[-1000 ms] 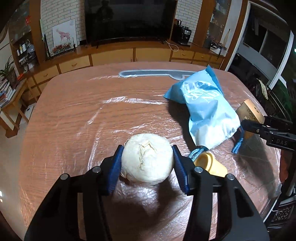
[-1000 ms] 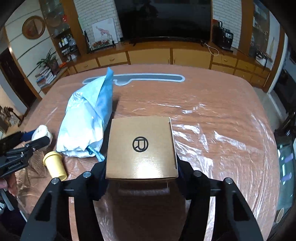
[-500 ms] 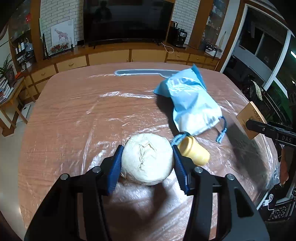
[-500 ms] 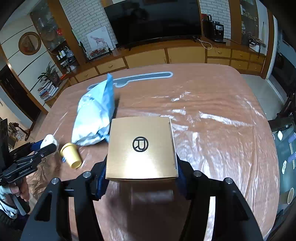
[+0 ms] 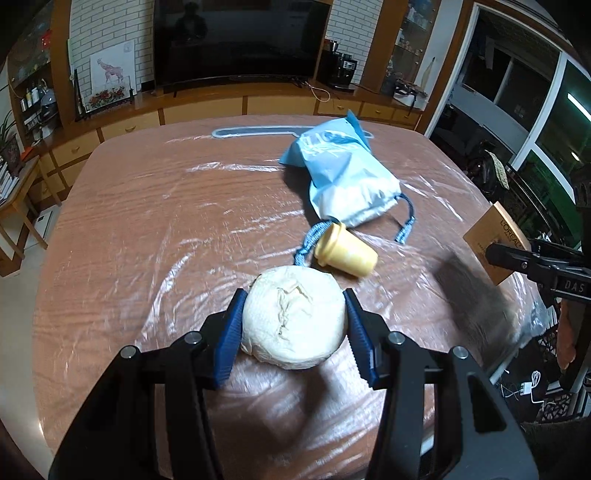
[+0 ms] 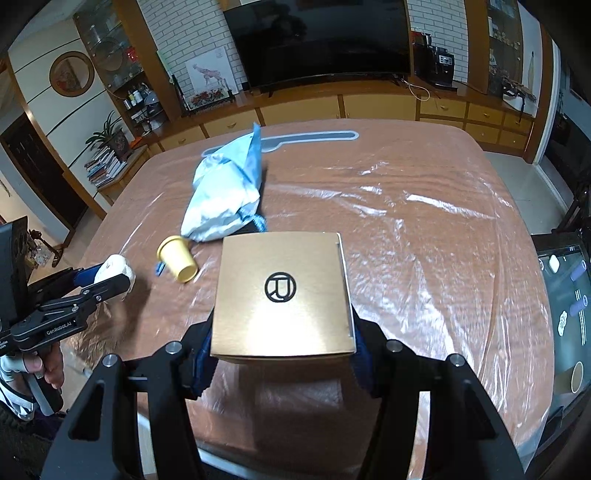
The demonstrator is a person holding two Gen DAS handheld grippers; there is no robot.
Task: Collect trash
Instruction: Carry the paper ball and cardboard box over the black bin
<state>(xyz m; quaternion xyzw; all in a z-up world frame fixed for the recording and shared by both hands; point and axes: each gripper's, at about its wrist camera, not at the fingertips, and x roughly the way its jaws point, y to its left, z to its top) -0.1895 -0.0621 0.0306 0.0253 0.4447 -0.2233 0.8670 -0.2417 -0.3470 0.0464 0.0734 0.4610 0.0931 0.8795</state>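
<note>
My left gripper (image 5: pixel 293 325) is shut on a crumpled white paper ball (image 5: pixel 293 325), held a little above the plastic-covered table (image 5: pixel 147 229). In the right wrist view that left gripper (image 6: pixel 107 278) and the ball (image 6: pixel 114 266) show at the left edge, with a hand below. My right gripper (image 6: pixel 282 332) is shut on a gold cardboard box (image 6: pixel 282 295) with a round black logo; the box (image 5: pixel 495 236) also appears at the right edge of the left wrist view. A yellow cup (image 5: pixel 345 251) lies on its side beside a light blue drawstring bag (image 5: pixel 343 181).
A grey knife-shaped mat (image 6: pixel 295 138) lies at the table's far side. Wooden cabinets (image 6: pixel 369 107) and a dark television (image 6: pixel 325 33) stand behind the table. A screen (image 6: pixel 565 295) sits off the table's right edge. The bag (image 6: pixel 225 195) and cup (image 6: pixel 177 258) lie left of centre.
Both grippers have drawn back toward the near table edge with their loads still held. The bag and the cup now appear farther from both grippers.
</note>
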